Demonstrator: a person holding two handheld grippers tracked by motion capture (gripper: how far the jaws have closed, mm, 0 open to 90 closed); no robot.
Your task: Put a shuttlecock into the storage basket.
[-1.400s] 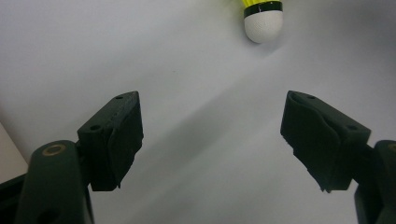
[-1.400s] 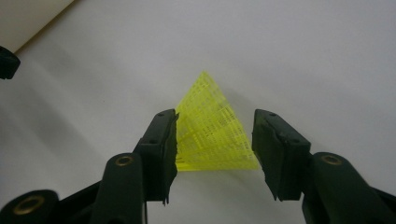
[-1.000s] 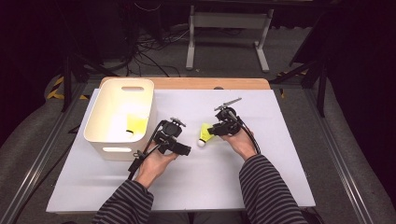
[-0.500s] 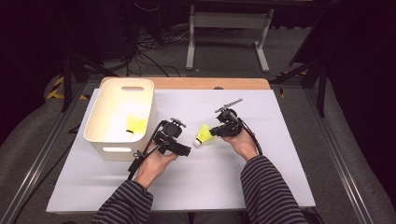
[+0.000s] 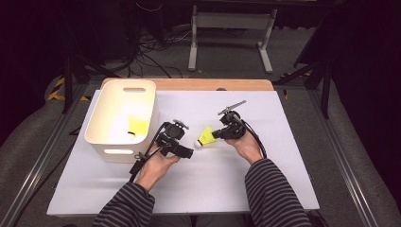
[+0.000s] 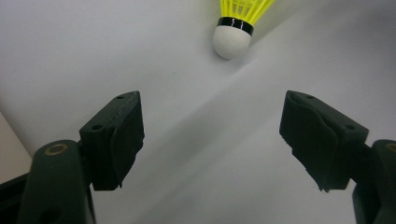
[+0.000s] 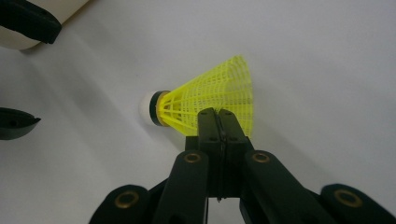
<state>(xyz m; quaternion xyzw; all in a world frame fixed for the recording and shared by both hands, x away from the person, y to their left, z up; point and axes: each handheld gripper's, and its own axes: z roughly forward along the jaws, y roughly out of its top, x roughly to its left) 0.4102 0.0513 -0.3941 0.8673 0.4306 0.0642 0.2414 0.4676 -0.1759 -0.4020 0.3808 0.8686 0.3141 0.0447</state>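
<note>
- We saw the right gripper [image 7: 218,114] with its jaws pressed together on the yellow mesh skirt of the shuttlecock [image 7: 205,105], pinching the skirt's rim.
- The shuttlecock lay sideways ahead of that gripper, its white cork tip [image 7: 145,108] pointing away from the jaws toward the left gripper, low over the white table [image 7: 303,56]; whether it touched the surface, we could not tell.
- In the high view the shuttlecock [image 5: 205,137] sat between the two grippers, cork end nearest the left gripper [image 5: 182,152], skirt end at the right gripper [image 5: 218,134].
- The left gripper [image 6: 210,135] had its jaws wide apart with nothing between them, only bare table.
- The cork tip [image 6: 231,38] showed just ahead of the left gripper's open jaws, beyond their tips, not touching either one.
- A white bin [image 5: 109,142] stood just beside the left gripper on its outer side, with a second yellow shuttlecock [image 5: 135,126] inside it.
- Both hands held the grippers low over the table, striped sleeves [image 5: 269,189] behind them.
</note>
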